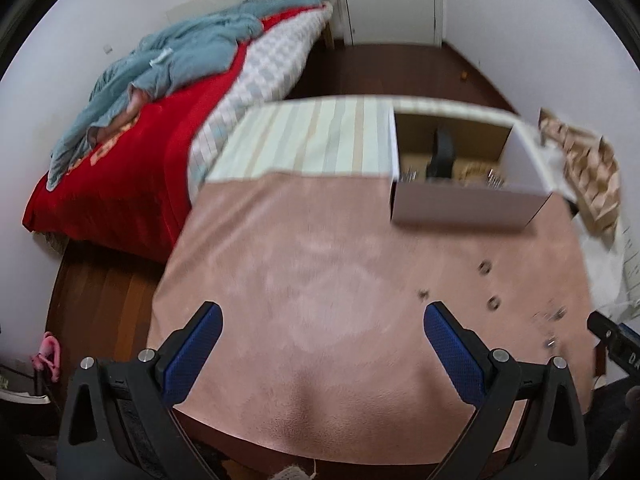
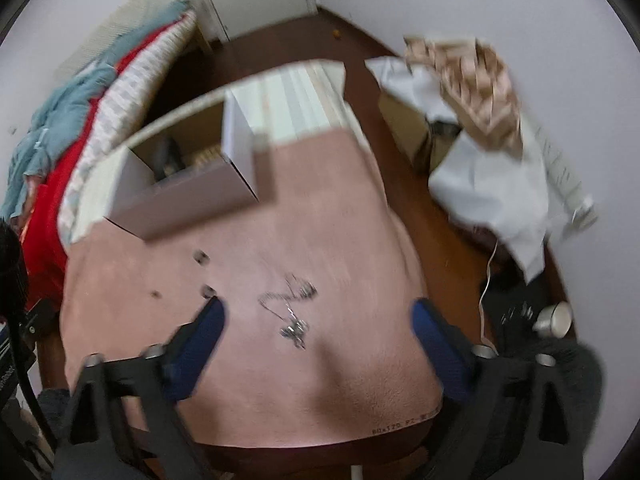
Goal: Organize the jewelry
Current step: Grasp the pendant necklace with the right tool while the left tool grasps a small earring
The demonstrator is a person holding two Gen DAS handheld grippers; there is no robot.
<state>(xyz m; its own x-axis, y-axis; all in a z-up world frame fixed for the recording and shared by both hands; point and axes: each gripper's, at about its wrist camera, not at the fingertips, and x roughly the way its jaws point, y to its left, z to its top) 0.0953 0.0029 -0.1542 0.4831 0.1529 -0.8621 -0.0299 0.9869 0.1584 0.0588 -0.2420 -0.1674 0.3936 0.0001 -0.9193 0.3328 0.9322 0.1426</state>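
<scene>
Both grippers hovering spread and empty over a pink cloth with jewelry waiting on it.

At the left, the left gripper (image 1: 322,322) is hanging wide apart over a bare stretch of the pink cloth (image 1: 280,248), probably kept clear so the other tool can work; the cloth's left edge is dropping to dark floor, with a red-covered bed (image 1: 132,152) beyond it. Moving right, the open box (image 2: 180,176) is sitting at the far end of the cloth, its mouth facing up, likely the place the pieces are meant for. A few small rings (image 2: 201,257) are lying scattered between box and tools. Then the silver chain (image 2: 290,304) is lying tangled just ahead of the right gripper (image 2: 318,316), whose blue fingers (image 2: 212,318) are standing spread, holding nothing, framing it as if lining up a pick. Rightmost, the cloth is ending near crumpled white sheets (image 2: 492,184).
</scene>
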